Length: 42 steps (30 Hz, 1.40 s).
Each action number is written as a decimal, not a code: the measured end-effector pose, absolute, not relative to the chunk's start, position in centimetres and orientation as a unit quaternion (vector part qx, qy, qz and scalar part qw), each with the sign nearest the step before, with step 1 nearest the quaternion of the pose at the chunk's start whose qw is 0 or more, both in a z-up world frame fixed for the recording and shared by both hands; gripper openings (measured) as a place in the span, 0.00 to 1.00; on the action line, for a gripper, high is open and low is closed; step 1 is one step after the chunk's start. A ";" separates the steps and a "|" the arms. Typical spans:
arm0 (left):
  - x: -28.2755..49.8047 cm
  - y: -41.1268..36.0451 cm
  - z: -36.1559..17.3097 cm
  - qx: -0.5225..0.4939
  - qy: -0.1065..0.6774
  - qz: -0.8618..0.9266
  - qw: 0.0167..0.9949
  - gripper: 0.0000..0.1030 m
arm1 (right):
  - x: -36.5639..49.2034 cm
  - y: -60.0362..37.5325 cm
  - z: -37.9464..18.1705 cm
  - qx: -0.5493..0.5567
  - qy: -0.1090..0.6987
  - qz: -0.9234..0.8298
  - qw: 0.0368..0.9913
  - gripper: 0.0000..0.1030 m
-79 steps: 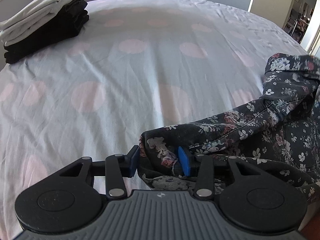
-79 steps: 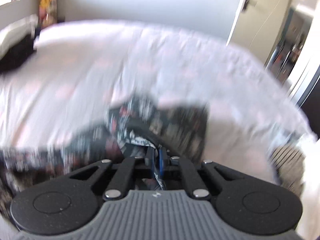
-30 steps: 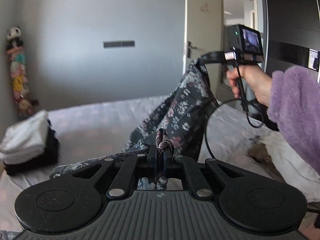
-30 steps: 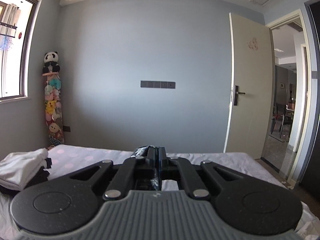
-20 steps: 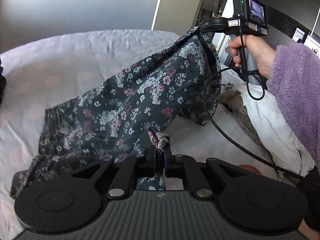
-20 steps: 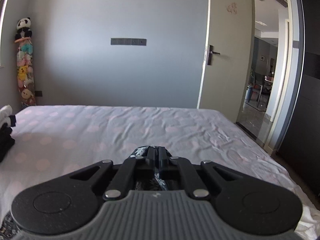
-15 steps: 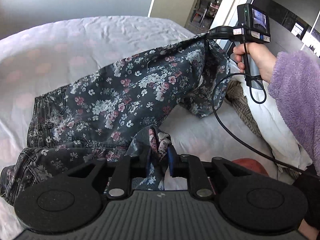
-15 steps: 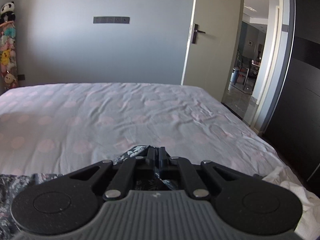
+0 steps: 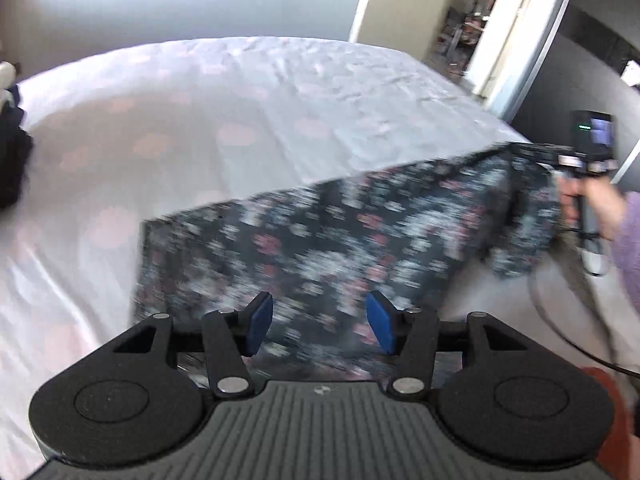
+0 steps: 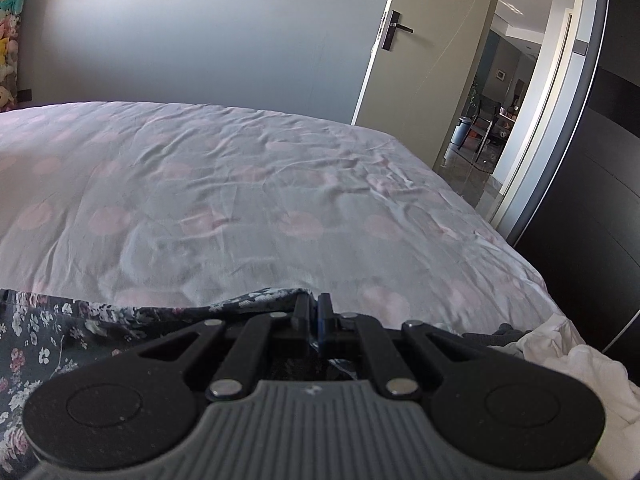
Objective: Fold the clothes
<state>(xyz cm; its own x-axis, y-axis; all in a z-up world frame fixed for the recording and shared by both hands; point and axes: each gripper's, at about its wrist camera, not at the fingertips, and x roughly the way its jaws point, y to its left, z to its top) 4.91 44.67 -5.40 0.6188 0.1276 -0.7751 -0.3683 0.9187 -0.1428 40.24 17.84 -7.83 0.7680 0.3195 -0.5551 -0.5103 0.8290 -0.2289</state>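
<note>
Dark floral trousers (image 9: 328, 236) lie stretched across the near part of the bed, blurred by motion in the left wrist view. My left gripper (image 9: 318, 322) is open just above the near edge of the cloth, holding nothing. My right gripper (image 10: 314, 312) is shut on the trousers' far right end (image 10: 264, 296); it also shows in the left wrist view (image 9: 532, 152), holding that end lifted off the bed. The trousers show at lower left in the right wrist view (image 10: 44, 336).
The bed (image 9: 248, 104) has a white sheet with pink dots. A stack of folded dark and white clothes (image 9: 12, 160) sits at the far left. White and striped laundry (image 10: 568, 364) lies at the right edge. An open door (image 10: 424, 60) stands beyond.
My left gripper has opened and let go of the trousers. The trousers have come down from hanging in the air to lying across the bed. My right gripper has lowered, still shut on its end.
</note>
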 end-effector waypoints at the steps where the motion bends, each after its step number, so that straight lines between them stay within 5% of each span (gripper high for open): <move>1: 5.4 45.7 -6.1 -0.142 0.415 0.155 0.885 0.60 | 40.4 18.0 -8.1 -0.189 0.255 0.226 0.921 0.04; 16: 10.4 58.6 -17.6 -0.234 0.411 0.304 0.827 0.65 | 42.0 18.2 -10.9 -0.208 0.275 0.237 0.908 0.05; 19: 10.9 57.4 -17.4 -0.207 0.404 0.298 0.840 0.43 | 42.2 18.2 -11.4 -0.209 0.282 0.235 0.906 0.05; 21: 11.2 56.8 -17.1 -0.187 0.402 0.305 0.843 0.10 | 42.2 18.3 -11.5 -0.208 0.284 0.234 0.906 0.05; 22: 11.2 56.6 -16.9 -0.176 0.401 0.314 0.842 0.10 | 42.2 18.3 -11.4 -0.204 0.285 0.233 0.907 0.06; 26: 10.2 56.1 -15.1 -0.159 0.381 0.334 0.848 0.08 | 41.9 18.1 -10.6 -0.175 0.290 0.239 0.910 0.17; 29: 8.8 56.8 -13.5 -0.154 0.365 0.359 0.845 0.07 | 41.0 17.8 -9.4 -0.165 0.280 0.256 0.910 0.47; 32: 6.2 58.6 -11.9 -0.159 0.347 0.386 0.840 0.07 | 40.0 16.8 -7.8 -0.152 0.261 0.272 0.914 0.62; 42: -2.9 60.3 -9.4 -0.131 0.313 0.471 0.815 0.07 | 35.8 11.0 -10.7 -0.071 0.366 0.291 0.881 0.67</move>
